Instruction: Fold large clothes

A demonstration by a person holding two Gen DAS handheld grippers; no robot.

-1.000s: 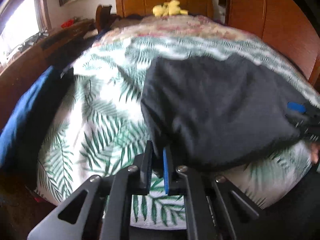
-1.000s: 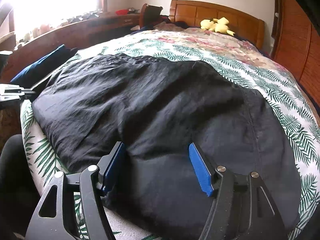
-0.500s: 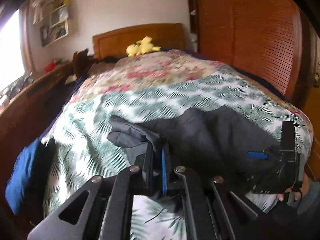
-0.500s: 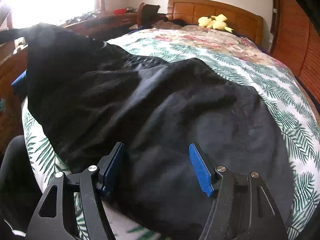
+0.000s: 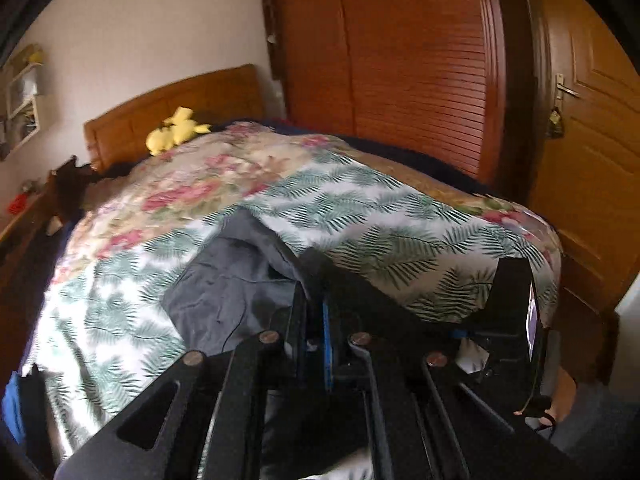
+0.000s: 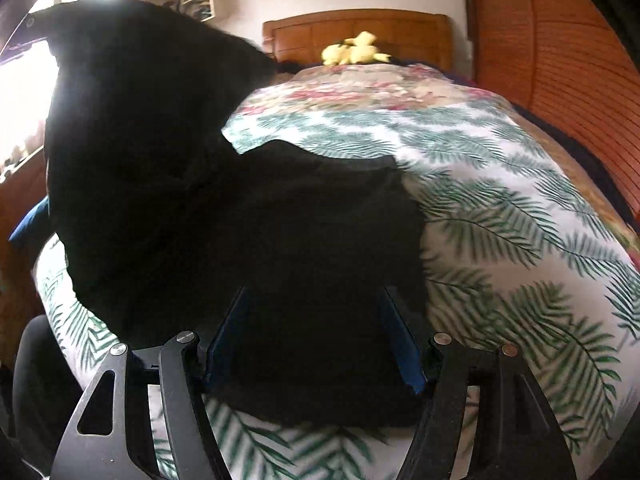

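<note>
Left claw apparently pinches garment edge.

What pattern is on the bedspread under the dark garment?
Green fern leaves on white bedspread, floral toward the headboard; clearest in the right wrist view.

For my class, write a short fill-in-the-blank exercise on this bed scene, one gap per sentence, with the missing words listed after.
1. The left gripper is ___ on the dark garment.
2. The jaws of the right gripper stand ___.
3. The soft toy by the headboard is ___ in colour.
4. The bedspread under the garment bears green ___ prints.

Missing words: shut; open; yellow; leaf
</note>
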